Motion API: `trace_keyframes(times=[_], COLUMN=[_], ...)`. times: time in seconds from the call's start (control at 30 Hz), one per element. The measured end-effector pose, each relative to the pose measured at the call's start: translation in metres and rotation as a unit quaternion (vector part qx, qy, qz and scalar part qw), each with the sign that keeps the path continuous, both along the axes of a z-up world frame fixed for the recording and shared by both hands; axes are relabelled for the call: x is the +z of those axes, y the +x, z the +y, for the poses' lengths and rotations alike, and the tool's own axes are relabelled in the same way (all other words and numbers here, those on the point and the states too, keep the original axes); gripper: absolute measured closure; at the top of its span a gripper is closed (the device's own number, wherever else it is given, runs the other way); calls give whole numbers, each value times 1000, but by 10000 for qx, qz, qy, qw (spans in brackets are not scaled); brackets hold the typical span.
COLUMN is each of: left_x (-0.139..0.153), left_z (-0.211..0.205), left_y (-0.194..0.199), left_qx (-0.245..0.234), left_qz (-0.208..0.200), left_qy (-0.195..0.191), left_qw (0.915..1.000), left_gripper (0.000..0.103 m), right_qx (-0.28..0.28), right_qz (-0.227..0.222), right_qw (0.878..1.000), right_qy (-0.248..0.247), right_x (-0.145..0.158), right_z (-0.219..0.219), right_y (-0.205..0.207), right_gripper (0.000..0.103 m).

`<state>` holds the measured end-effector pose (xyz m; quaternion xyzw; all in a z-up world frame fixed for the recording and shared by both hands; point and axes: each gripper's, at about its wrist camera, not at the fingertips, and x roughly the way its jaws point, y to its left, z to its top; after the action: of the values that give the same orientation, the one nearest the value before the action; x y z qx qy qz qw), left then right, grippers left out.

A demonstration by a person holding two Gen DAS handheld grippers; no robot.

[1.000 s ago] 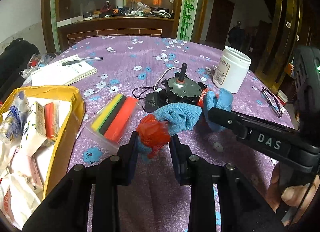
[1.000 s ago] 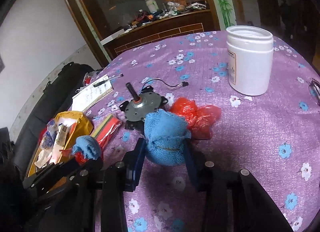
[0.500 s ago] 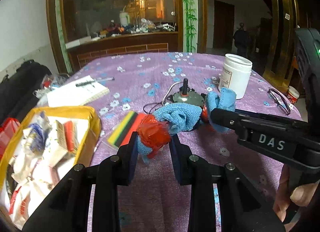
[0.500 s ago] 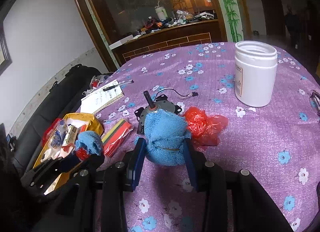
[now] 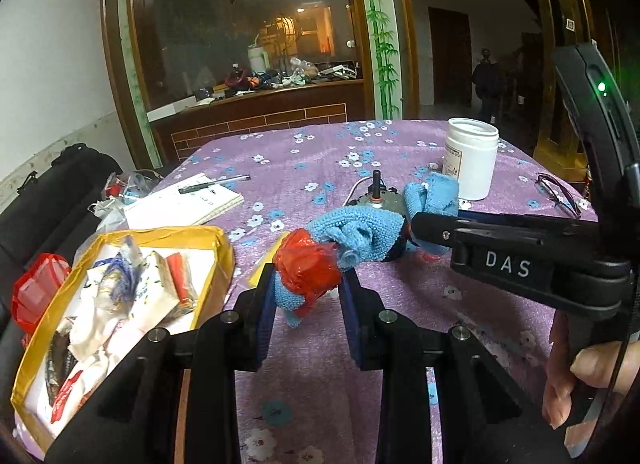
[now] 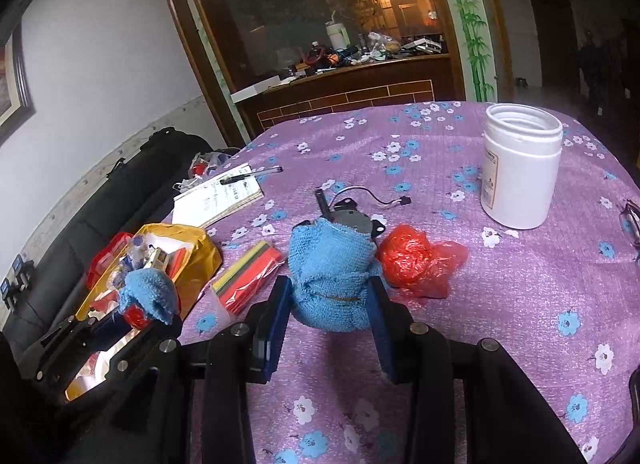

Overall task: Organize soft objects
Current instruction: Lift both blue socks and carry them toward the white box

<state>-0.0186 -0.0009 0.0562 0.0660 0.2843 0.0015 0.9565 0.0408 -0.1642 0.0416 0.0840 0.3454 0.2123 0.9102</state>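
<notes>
My left gripper is shut on a bundle of blue cloth and red plastic, held above the purple flowered table. The bundle and left gripper also show in the right wrist view, over the yellow box. My right gripper is shut on a blue towel roll, bound by a rubber band, above the table. In the left wrist view the right gripper holds the towel at right. A red plastic bag lies on the table beside it.
A yellow box of packets sits at left. A small motor with wires, a pack of coloured strips, a notebook with pen, a white jar and glasses lie on the table. A black bag is at left.
Both grippers have risen with their bundles still held. The left one has come nearer the yellow box, and the view now shows more of the room.
</notes>
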Motion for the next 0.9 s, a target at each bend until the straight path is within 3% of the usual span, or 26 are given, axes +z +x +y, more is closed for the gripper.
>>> trace_keyframes(times=[0.9], left_x=[9], left_z=[6], left_y=[-16], left_qx=[145], left_qz=[-276], left_qy=[237], left_qw=[9992], left_gripper=[75], right_qx=[189], right_qz=[-111], right_qw=[9997], right_qy=[-61], right_x=[1], right_z=[13], right_y=[-8], right_gripper=[64])
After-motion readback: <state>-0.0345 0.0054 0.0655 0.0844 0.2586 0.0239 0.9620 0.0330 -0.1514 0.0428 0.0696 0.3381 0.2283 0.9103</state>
